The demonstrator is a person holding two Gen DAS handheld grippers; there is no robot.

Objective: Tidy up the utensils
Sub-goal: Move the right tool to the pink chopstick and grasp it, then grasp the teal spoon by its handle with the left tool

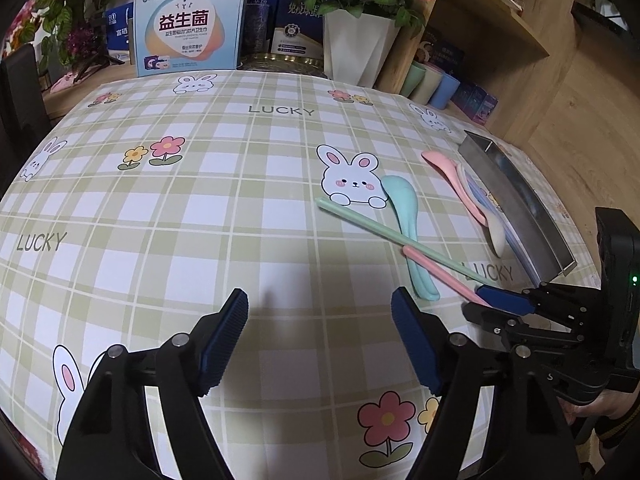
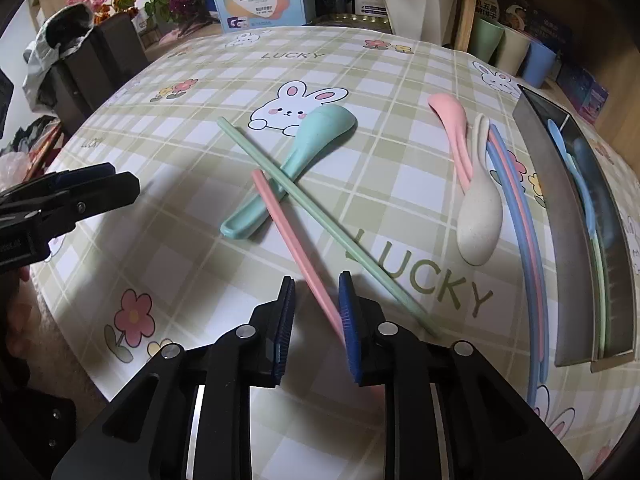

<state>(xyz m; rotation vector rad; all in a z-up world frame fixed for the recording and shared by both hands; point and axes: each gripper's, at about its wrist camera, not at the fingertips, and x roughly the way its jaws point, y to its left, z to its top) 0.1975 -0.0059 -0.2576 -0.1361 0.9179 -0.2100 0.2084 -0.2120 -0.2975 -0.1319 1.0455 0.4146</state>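
Observation:
A pink chopstick [image 2: 296,248] and a green chopstick [image 2: 320,220] lie crossed over a teal spoon [image 2: 304,156] on the checked tablecloth. My right gripper [image 2: 316,320] is partly open, its jaws on either side of the pink chopstick's near end, the right pad touching it. A pink spoon [image 2: 452,128], a cream spoon [image 2: 480,216] and blue and pink chopsticks [image 2: 520,220] lie beside the metal tray [image 2: 560,220], which holds a blue spoon and a green chopstick. My left gripper [image 1: 320,340] is open and empty over bare cloth; the teal spoon [image 1: 408,232] lies to its right.
Boxes [image 1: 188,28], a white flower pot [image 1: 360,48] and pastel cups [image 2: 512,52] stand along the table's far edge by a wooden shelf [image 1: 492,20]. A dark chair with a bag [image 2: 80,56] stands at the left.

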